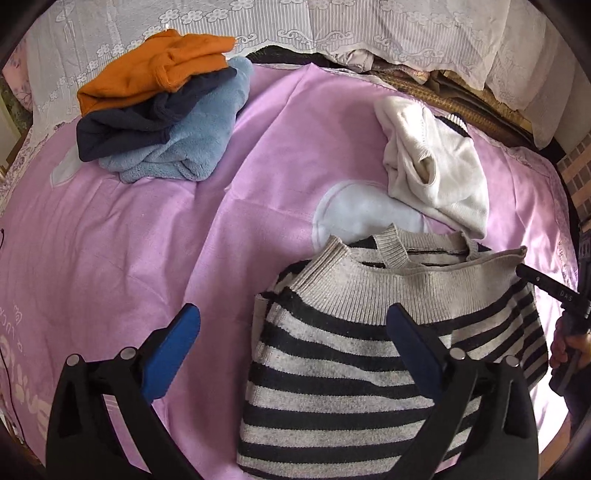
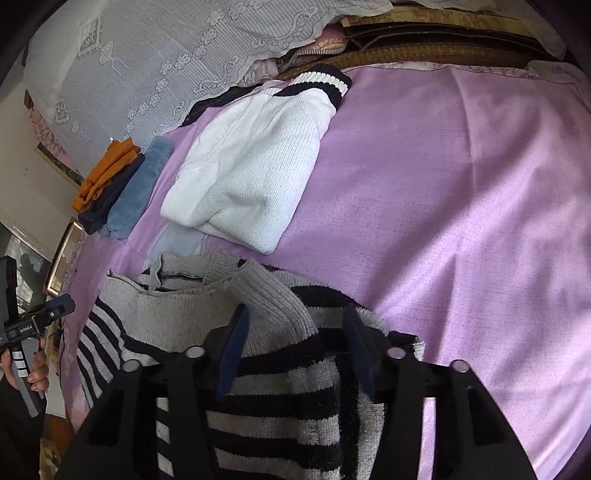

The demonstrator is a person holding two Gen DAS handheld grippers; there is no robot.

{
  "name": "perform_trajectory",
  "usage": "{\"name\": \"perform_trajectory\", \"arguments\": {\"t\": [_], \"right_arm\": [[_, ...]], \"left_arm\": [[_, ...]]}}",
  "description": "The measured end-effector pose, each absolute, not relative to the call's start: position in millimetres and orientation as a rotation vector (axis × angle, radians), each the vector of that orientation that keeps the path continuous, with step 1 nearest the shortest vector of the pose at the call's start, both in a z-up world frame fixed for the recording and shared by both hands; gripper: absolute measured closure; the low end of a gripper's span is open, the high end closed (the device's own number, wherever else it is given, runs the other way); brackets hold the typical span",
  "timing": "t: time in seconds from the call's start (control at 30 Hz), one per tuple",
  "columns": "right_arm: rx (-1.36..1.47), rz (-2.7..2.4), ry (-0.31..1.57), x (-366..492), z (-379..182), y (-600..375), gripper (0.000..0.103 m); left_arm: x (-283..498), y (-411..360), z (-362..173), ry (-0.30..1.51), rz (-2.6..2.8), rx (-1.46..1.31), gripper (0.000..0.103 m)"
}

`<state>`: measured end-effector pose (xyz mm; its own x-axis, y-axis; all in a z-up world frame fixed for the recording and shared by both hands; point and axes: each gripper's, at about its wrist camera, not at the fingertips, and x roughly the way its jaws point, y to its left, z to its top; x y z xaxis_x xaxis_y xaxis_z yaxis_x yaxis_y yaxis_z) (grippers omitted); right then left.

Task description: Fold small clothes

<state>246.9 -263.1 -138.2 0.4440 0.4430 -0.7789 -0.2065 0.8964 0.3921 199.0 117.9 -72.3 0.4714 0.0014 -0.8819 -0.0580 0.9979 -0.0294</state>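
A grey and black striped sweater [image 1: 351, 354] lies partly folded on the pink sheet [image 1: 147, 240], its grey ribbed hem turned up. My left gripper [image 1: 291, 328] is open and empty, its fingers wide apart above the sweater's left edge. My right gripper [image 2: 295, 332] is over the striped sweater [image 2: 258, 387], with a fold of it between the half-closed fingers; the pads stand apart. A crumpled white sweater [image 1: 432, 166] lies beyond the striped one; it also shows in the right wrist view [image 2: 251, 166].
A stack of folded clothes, orange [image 1: 155, 70], navy and light blue [image 1: 184, 144], sits at the far left of the sheet. A lace cover [image 1: 332, 22] drapes the back. The sheet's right side [image 2: 461, 203] is bare pink.
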Motion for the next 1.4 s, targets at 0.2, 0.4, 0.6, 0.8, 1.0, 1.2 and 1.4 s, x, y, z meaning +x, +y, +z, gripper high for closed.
{"name": "perform_trajectory", "arguments": {"t": [0.2, 0.4, 0.6, 0.8, 1.0, 1.2, 1.4], "right_arm": [[0.258, 0.358, 1.070, 250.9, -148.3, -272.3, 0.095], [0.279, 0.338, 1.089, 255.3, -163.7, -275.0, 0.097], [0.377, 0.302, 0.983, 235.8, -126.8, -282.5, 0.091], [0.326, 0.516, 0.988, 219.3, -107.2, -212.8, 0.091], [0.305, 0.551, 1.090, 222.5, -142.8, -171.9, 0.094], [0.399, 0.470, 1.100, 244.2, -162.0, -197.5, 0.103], [0.312, 0.480, 1.001, 204.5, -118.0, -213.5, 0.097]], "left_arm": [[226.9, 104.0, -113.9, 1.118, 0.154, 0.063, 0.005], [234.7, 143.6, -149.7, 1.203, 0.206, -0.097, 0.004], [212.4, 123.8, -98.5, 1.065, 0.152, 0.004, 0.005], [204.2, 64.1, -84.0, 1.025, -0.080, -0.009, 0.005], [217.1, 21.9, -137.9, 1.100, -0.021, 0.144, 0.005], [224.8, 39.6, -150.0, 1.107, 0.005, 0.057, 0.004], [182.1, 47.5, -110.8, 1.035, -0.022, 0.058, 0.005]]}}
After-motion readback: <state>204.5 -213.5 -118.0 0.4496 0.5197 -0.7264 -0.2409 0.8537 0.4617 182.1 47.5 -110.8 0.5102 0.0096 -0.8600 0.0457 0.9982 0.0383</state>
